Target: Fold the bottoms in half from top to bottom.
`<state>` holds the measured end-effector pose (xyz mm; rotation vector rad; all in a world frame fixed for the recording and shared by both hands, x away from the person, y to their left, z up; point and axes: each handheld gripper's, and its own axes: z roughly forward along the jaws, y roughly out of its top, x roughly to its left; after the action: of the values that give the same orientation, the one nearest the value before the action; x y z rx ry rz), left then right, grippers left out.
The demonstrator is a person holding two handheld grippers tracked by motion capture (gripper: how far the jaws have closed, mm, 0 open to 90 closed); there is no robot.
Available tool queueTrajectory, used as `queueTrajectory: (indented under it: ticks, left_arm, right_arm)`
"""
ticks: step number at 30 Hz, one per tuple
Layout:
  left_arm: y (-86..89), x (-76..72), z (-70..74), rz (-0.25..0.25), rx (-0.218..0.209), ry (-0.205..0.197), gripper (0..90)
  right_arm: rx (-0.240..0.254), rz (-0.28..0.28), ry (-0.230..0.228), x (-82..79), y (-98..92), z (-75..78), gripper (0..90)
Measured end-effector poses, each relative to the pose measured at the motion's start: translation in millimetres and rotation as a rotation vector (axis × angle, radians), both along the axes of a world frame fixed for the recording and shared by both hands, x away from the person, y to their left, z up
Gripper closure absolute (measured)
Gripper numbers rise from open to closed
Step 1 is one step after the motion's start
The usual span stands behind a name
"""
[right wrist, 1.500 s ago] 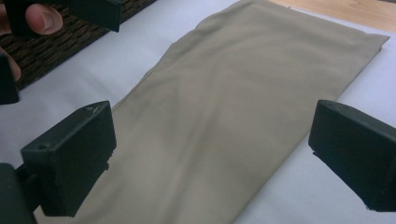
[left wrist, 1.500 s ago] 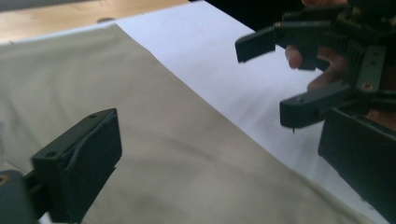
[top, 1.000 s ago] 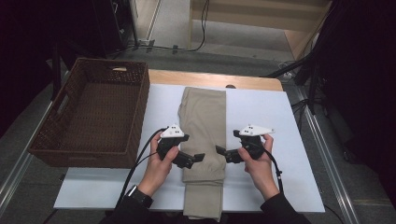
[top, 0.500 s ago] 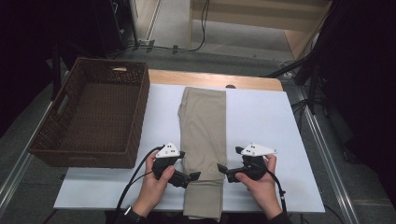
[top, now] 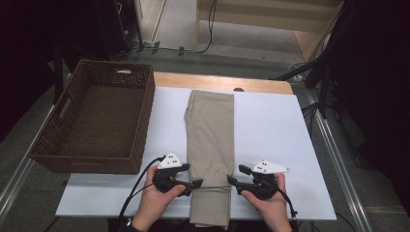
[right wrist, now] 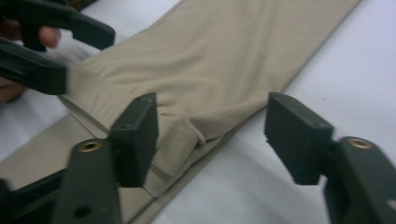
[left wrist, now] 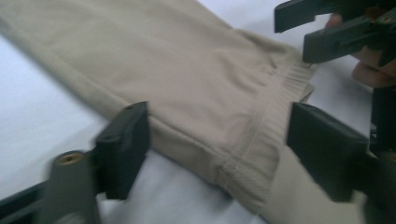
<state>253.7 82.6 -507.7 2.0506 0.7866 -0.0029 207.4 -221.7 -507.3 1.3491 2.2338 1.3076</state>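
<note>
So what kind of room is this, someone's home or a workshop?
Probably a lab or recording workspace, not a home. A white-covered table stands among dark stands and floor cables. On it, beige folded trousers lie beside a wicker basket, and a person works on them with handheld grippers.

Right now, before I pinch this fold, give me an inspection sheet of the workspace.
Surface: white table top with a wooden strip along its far edge, lit and flat.
Job's things: folded beige trousers lie lengthwise down the middle, the near end reaching the table's front edge; a ribbed hem edge lies across that end.
Clutter: brown wicker basket at the left, nothing seen inside.
Grippers: left gripper and right gripper flank the trousers' near end; both have just been closing, with the fabric edge between the jaws and the pads not yet pressing.
Cables: black cable trails from the left gripper off the front edge.
Surroundings: dark floor, metal rails, wooden furniture beyond.
</note>
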Motion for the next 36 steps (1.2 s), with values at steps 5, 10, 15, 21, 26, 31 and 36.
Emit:
queueTrajectory:
  ticks: [5, 10, 15, 21, 26, 31, 36]
  left_arm:
    - [4.1, 0.3, -0.8, 0.018, 0.024, 0.010, 43.9]
    - [9.9, 1.8, -3.8, -0.046, 0.035, 0.058, 53.9]
    - [5.6, -2.3, -4.6, -0.056, 0.064, 0.047, 58.3]
    - [6.7, -2.6, -5.3, -0.069, 0.049, 0.060, 68.6]
    - [6.1, -3.9, -5.2, -0.071, 0.042, 0.049, 75.2]
    - [5.7, -5.6, -4.3, -0.077, 0.039, 0.030, 79.3]
    - [6.5, -6.6, -2.8, -0.083, 0.029, 0.018, 80.6]
  right_arm:
    - [-0.028, -0.005, 0.016, -0.5, 4.0, -2.9, 46.0]
    - [-0.028, 0.019, 0.048, -3.1, 7.6, -6.3, 54.1]
    - [-0.034, 0.055, 0.082, -6.7, 9.4, -12.2, 59.8]
    - [-0.017, 0.080, 0.096, -6.3, 10.2, -14.4, 67.9]
    - [-0.019, 0.103, 0.094, -6.1, 10.6, -15.1, 72.7]
    - [-0.032, 0.124, 0.065, -6.4, 11.6, -14.9, 80.1]
    - [-0.032, 0.129, 0.043, -7.8, 11.6, -12.3, 82.0]
